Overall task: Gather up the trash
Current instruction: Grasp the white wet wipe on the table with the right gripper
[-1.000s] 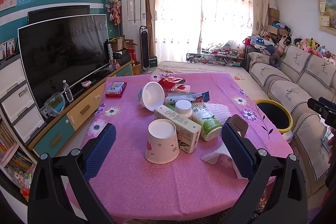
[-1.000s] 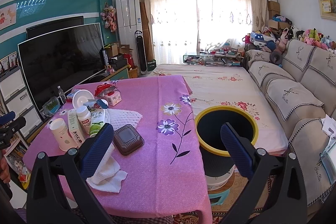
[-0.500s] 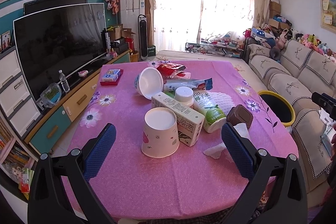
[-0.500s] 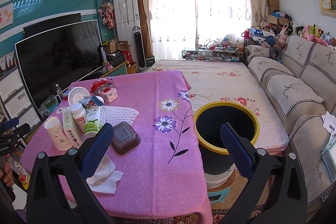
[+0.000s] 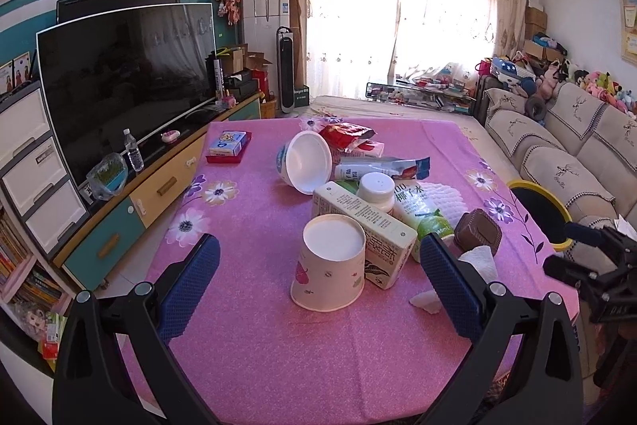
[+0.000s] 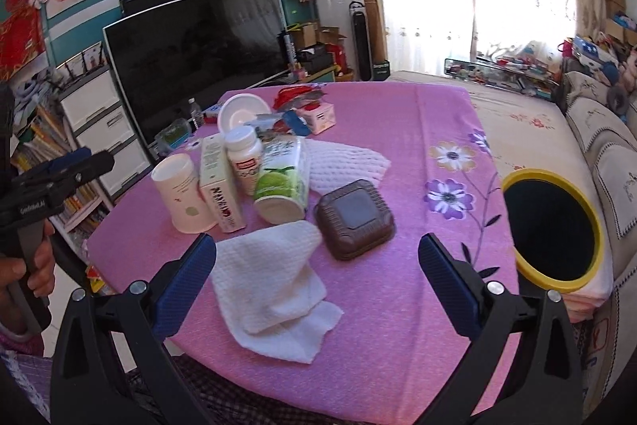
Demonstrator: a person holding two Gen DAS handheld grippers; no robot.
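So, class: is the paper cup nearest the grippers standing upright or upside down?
Upside down: the paper cup rests on its wide mouth on the pink tablecloth, with its closed white base facing up.

Pink floral tablecloth (image 6: 402,162), yellow-rimmed bin (image 6: 555,279)

The left jaw pad hides part of the white tissue (image 5: 479,259).

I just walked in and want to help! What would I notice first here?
You'd first see the heap of trash on the pink tablecloth: an upside-down paper cup, a carton and a brown box beside a crumpled white tissue. The yellow-rimmed bin waits off the table's right edge.
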